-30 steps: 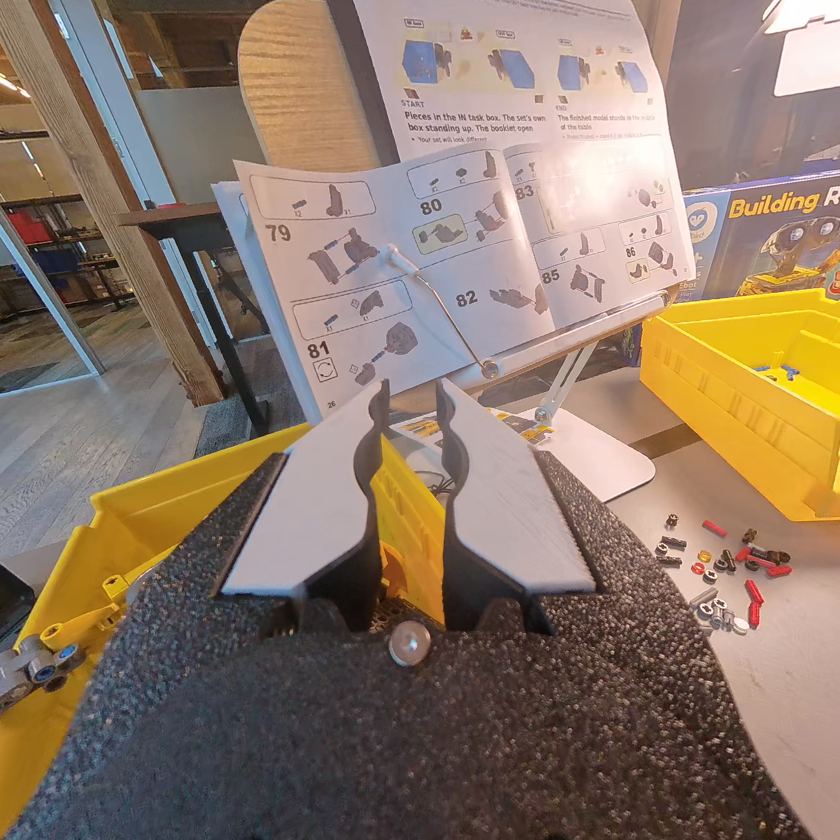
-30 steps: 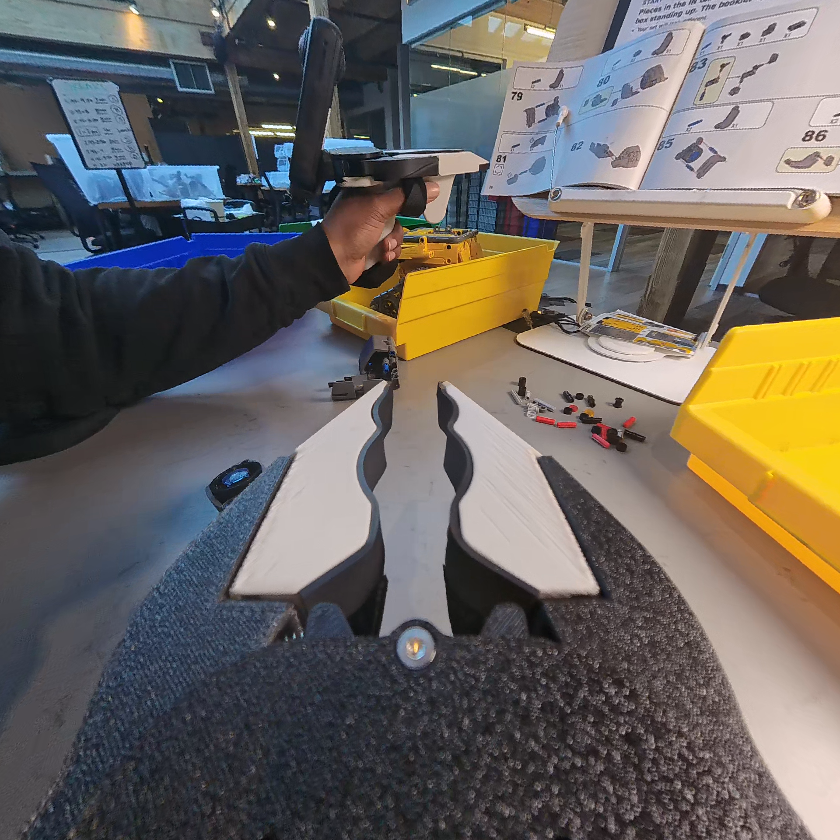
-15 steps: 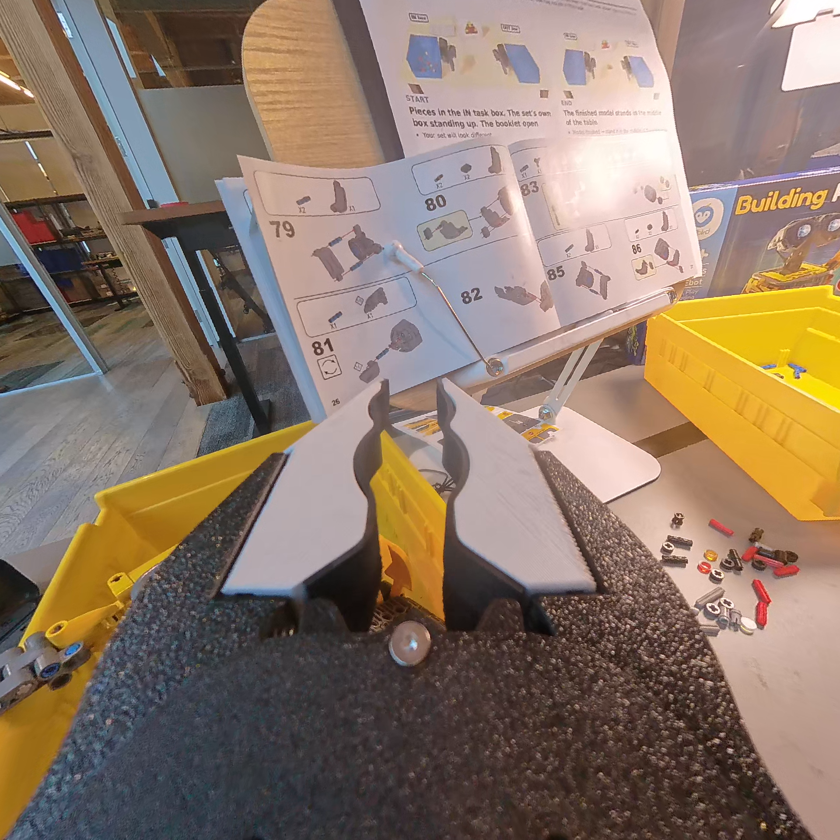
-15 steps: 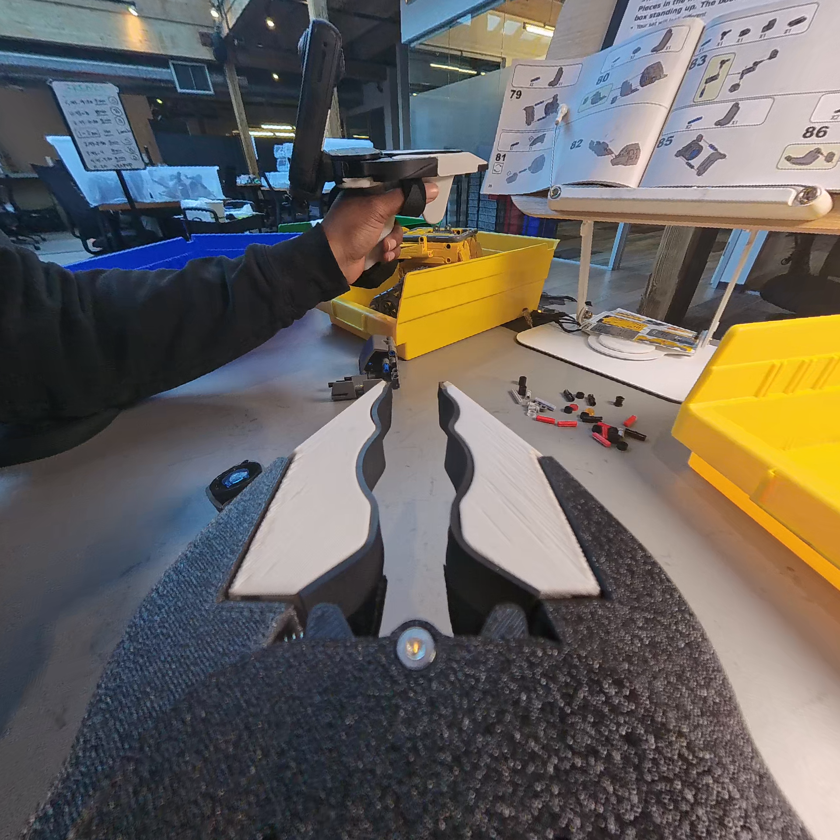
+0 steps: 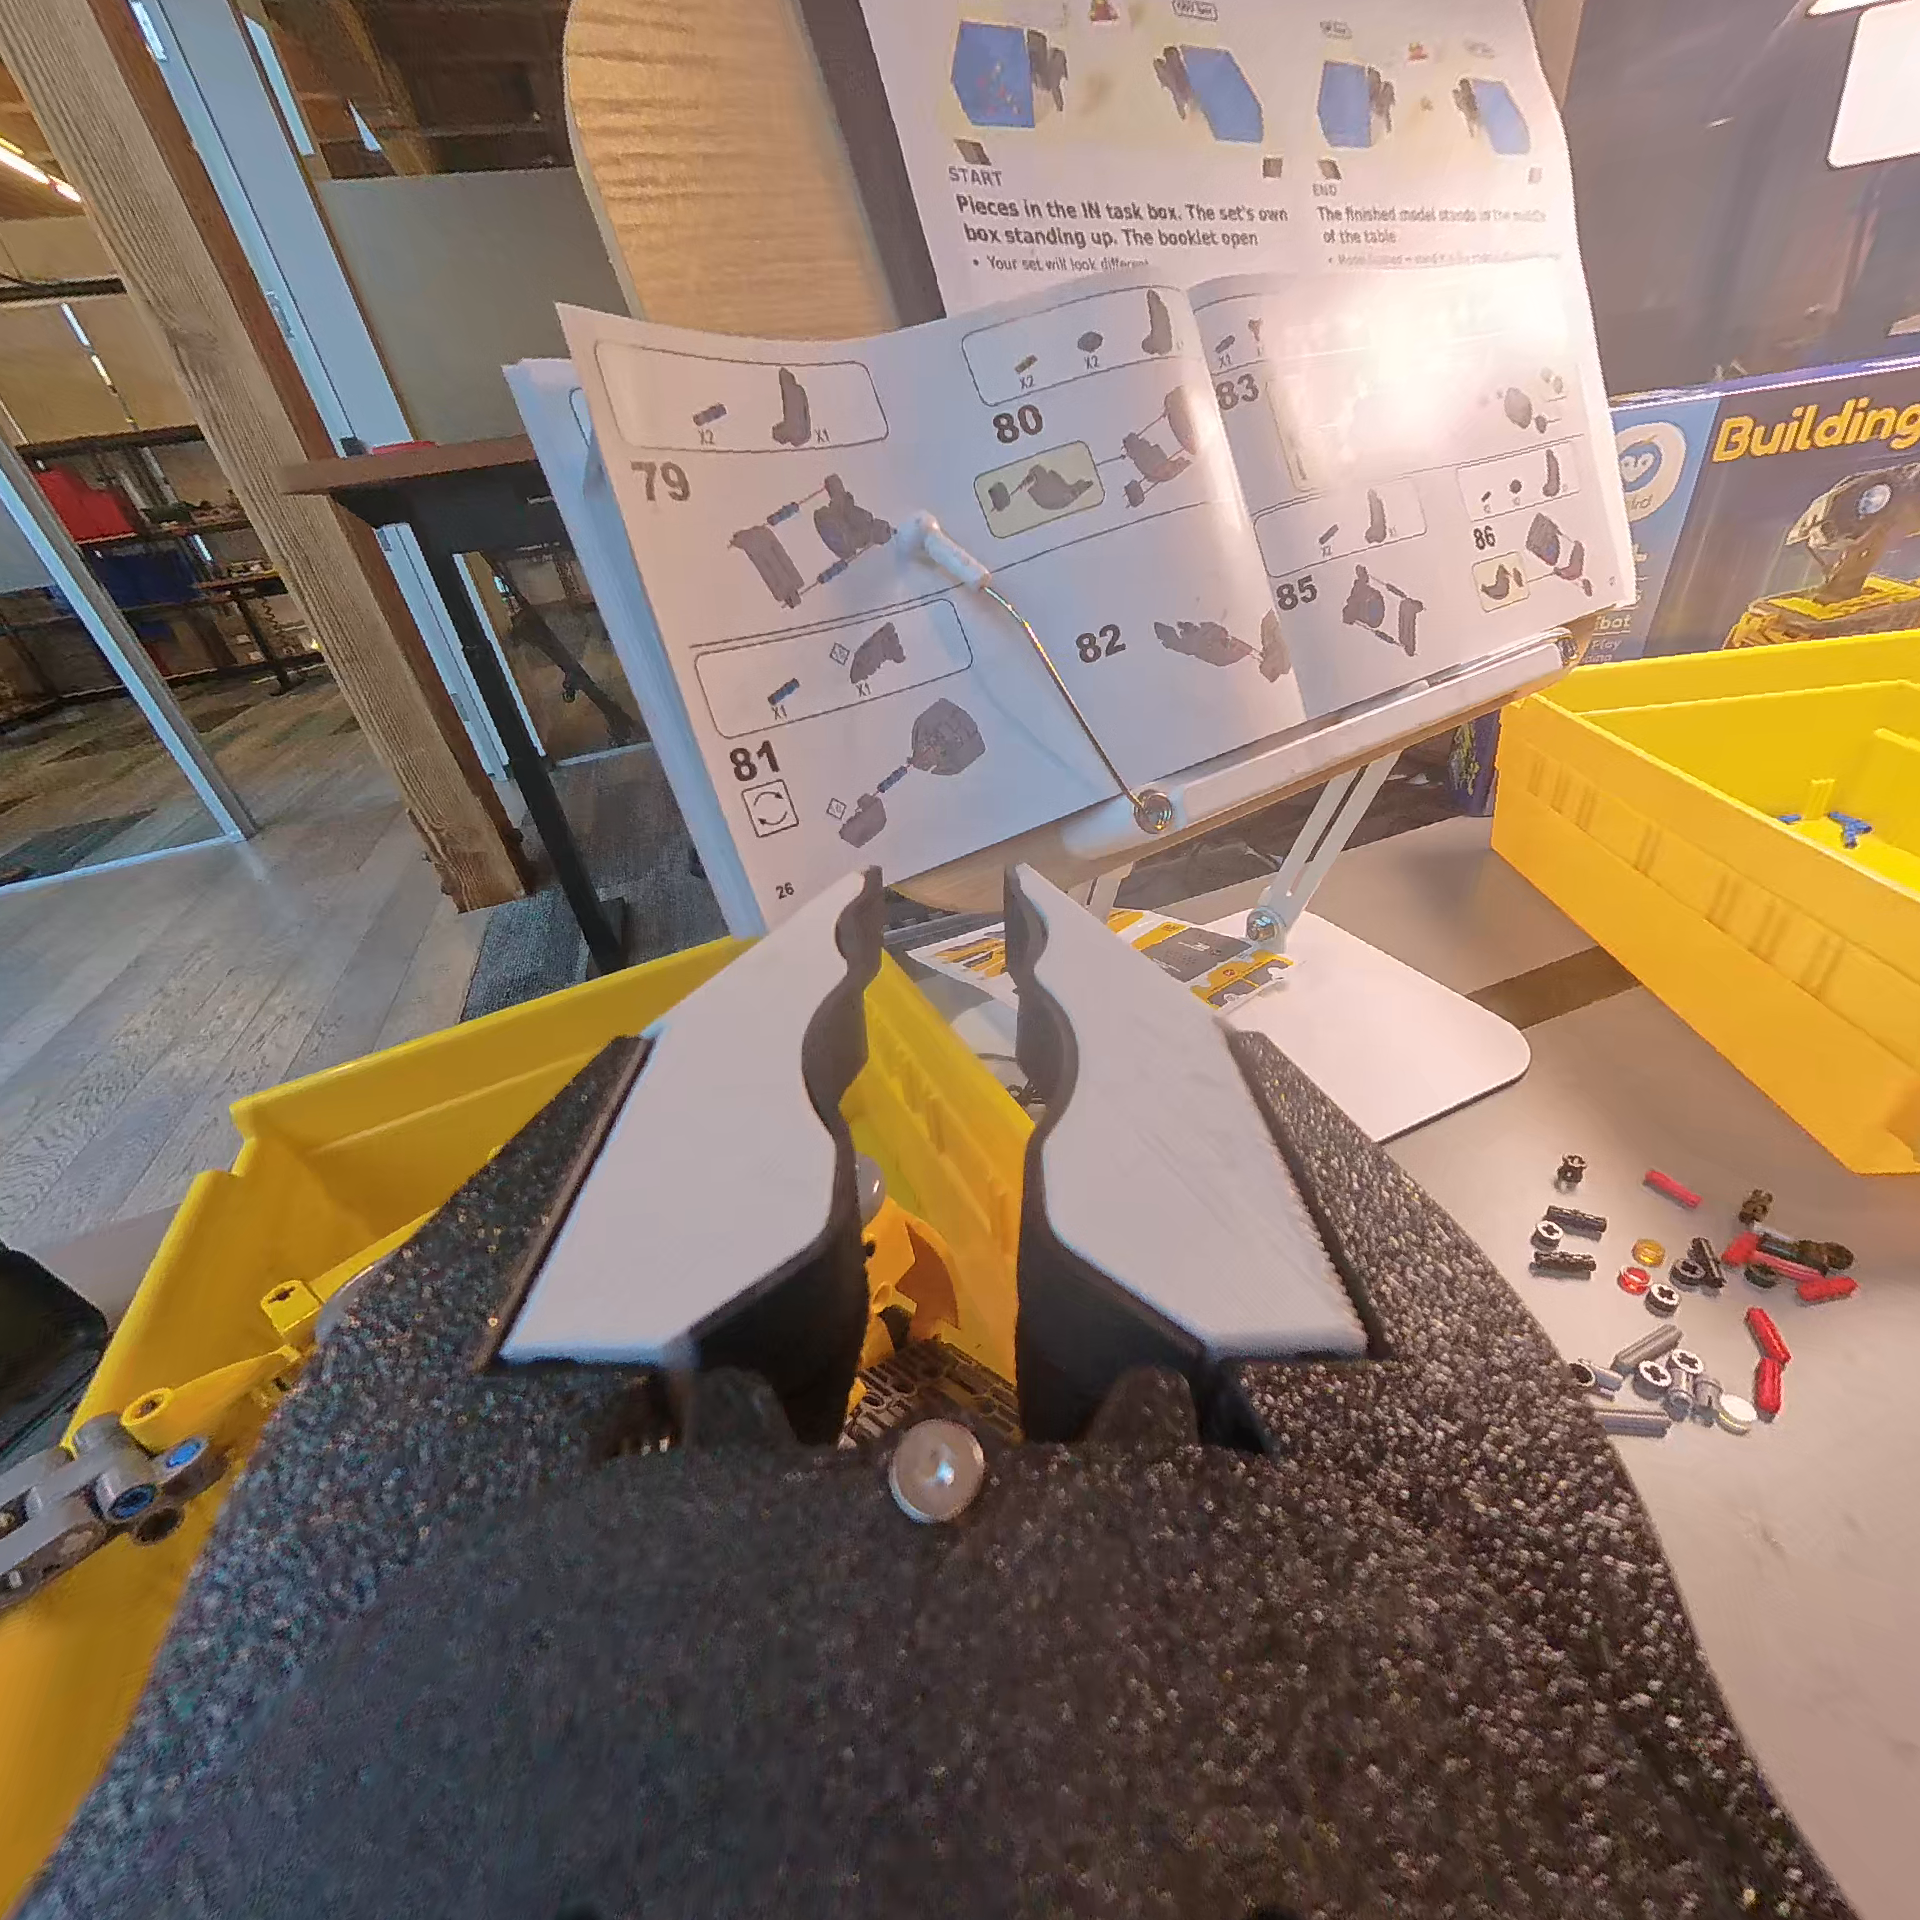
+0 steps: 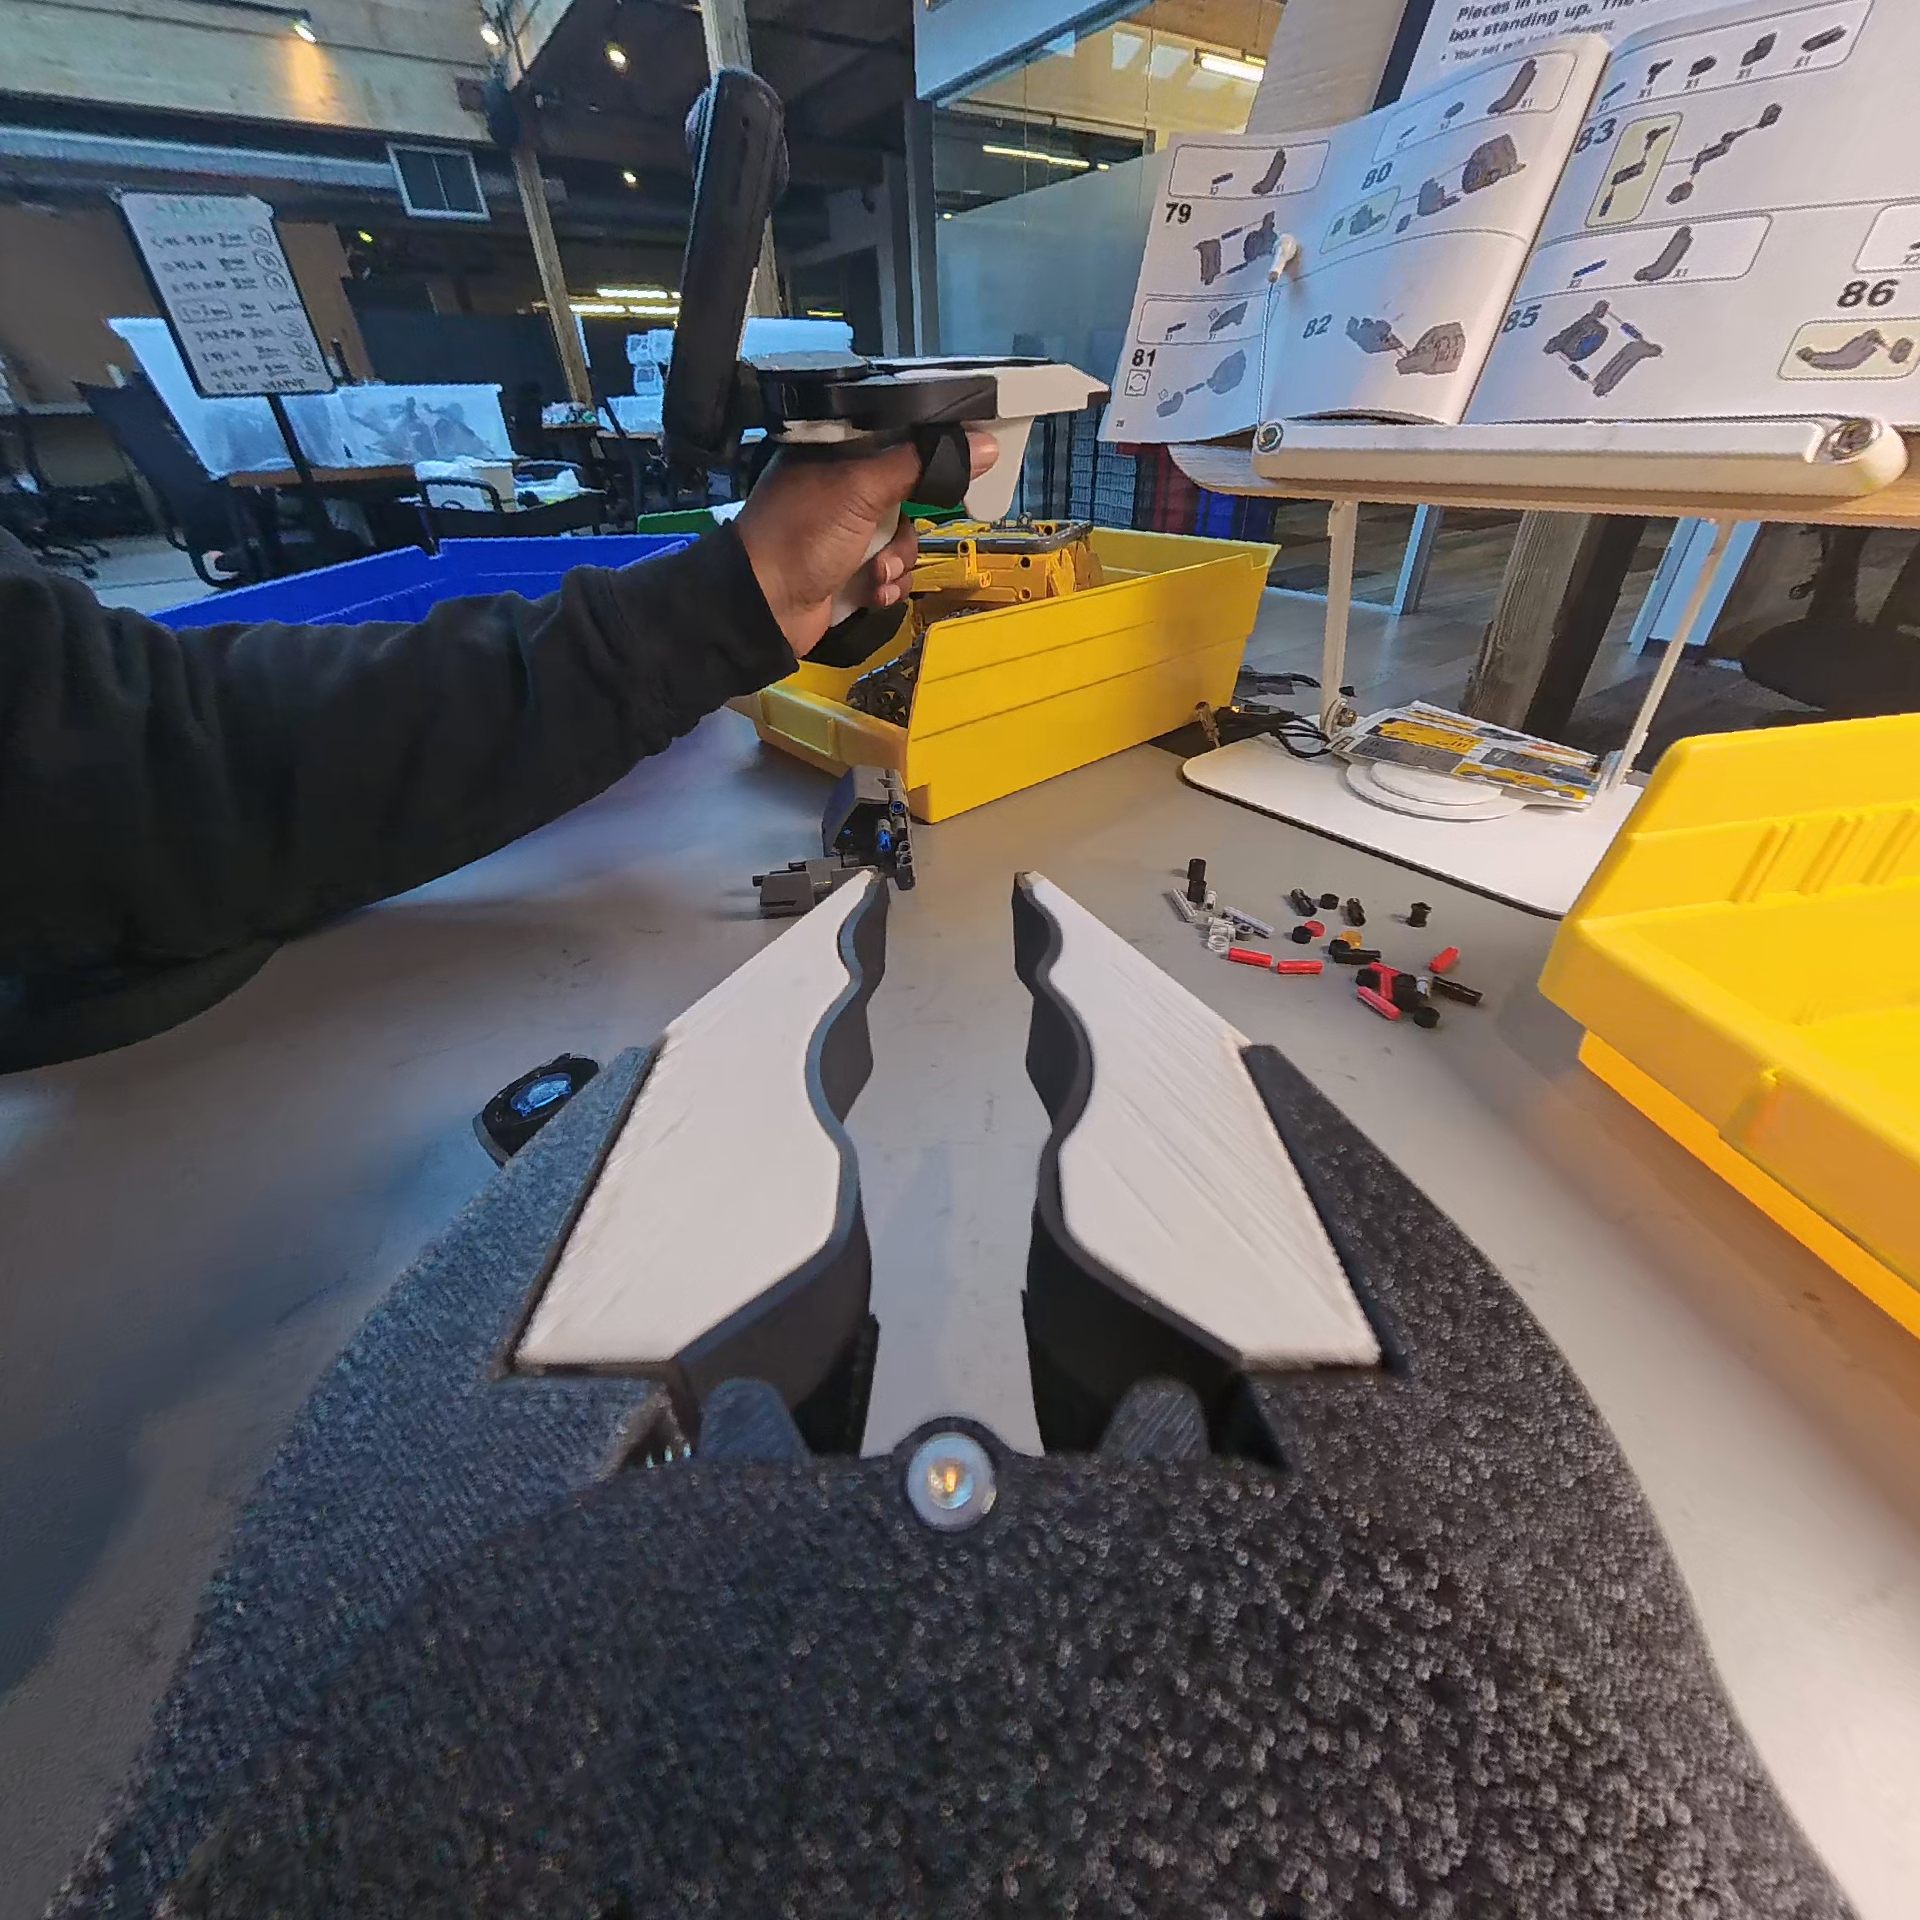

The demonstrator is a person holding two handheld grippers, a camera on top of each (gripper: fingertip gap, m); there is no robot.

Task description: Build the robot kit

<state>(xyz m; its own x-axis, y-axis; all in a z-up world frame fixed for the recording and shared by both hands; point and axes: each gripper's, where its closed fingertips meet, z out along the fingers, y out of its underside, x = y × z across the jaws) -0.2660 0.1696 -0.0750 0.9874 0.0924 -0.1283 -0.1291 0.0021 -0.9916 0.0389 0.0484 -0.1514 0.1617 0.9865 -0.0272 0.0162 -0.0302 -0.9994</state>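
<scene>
My left gripper [image 5: 943,888] is open and empty, held above a yellow bin [image 5: 343,1132]. A yellow and black brick model [image 5: 904,1278] in that bin shows between its jaws. In the right wrist view a hand holds this left gripper [image 6: 1039,384] over the same bin [image 6: 1081,675] and model [image 6: 997,561]. My right gripper [image 6: 951,883] is open and empty, low over the grey table [image 6: 312,1195]. A small dark grey brick assembly [image 6: 852,842] lies just beyond its left fingertip. Loose small red, black and grey pieces [image 6: 1330,945] lie to its front right; they also show in the left wrist view [image 5: 1683,1278].
An open instruction booklet [image 5: 1039,582] rests on a white stand [image 5: 1382,1049] at the back of the table. A second yellow bin [image 5: 1714,904] stands at the right, a printed toy box [image 5: 1787,499] behind it. A black round piece [image 6: 535,1101] lies near my right gripper. A blue bin [image 6: 416,582] is far left. The gap from one gripper's tips to the other's is roughly 35 cm.
The left gripper has shifted slightly, so the booklet sits a little higher in its view. Both jaw gaps are unchanged. The right gripper has barely moved.
</scene>
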